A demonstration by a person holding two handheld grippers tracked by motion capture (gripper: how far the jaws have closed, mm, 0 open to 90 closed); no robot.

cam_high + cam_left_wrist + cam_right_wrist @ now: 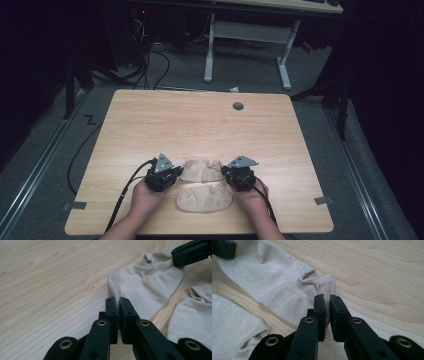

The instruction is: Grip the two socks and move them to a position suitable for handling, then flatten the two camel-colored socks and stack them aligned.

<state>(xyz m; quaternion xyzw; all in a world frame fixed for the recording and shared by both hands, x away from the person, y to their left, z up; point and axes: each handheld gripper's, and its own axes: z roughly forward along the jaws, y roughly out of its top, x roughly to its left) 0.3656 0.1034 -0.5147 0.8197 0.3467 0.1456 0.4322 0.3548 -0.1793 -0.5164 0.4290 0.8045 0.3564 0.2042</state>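
Note:
Two beige ankle socks lie near the front edge of the wooden table (200, 120). The far sock (202, 170) stretches between both grippers. My left gripper (176, 172) is shut on its left edge; in the left gripper view the jaws (117, 300) pinch a ribbed fold of that sock (147, 287). My right gripper (227, 172) is shut on its right end; in the right gripper view the jaws (327, 298) clamp a raised bit of the sock (274, 285). The near sock (204, 198) lies flat and free between the person's hands.
A grey cable-hole cap (238, 106) sits near the table's far edge. Beyond the table stands a white-legged desk (250, 35). Cables run across the floor at the left (80, 150). The far half of the table is bare wood.

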